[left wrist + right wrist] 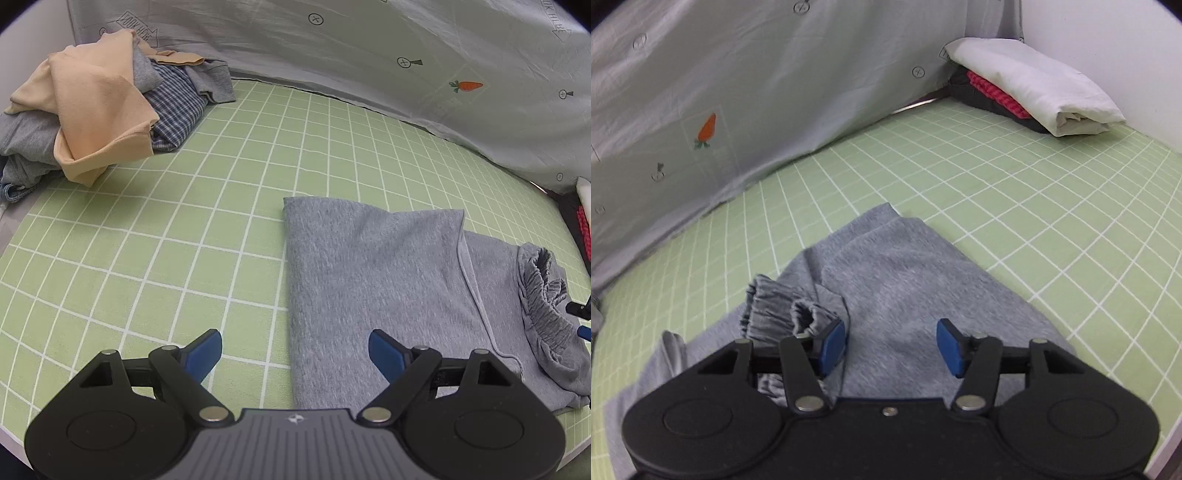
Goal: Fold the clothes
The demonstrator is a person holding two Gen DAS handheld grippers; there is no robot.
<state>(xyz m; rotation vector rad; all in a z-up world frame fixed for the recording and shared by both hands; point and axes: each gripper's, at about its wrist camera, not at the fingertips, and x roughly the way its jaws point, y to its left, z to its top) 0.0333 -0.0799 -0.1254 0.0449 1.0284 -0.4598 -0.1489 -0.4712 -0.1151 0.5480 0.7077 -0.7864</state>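
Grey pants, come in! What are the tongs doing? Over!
Left tongs open, empty. Right tongs open over grey pants, not gripping. Pants half folded. Nothing blocking.

**Both grippers tilted down, nothing held**

My left gripper (295, 349) points steeply downward, its blue pads (203, 354) spread wide with nothing between them. My right gripper (891, 347) also angles down, jaws partly apart, gripping nothing; its tip shows at the left camera's right edge.

Sweatpants (373, 280) on mat (184, 229), pile (92, 110) behind
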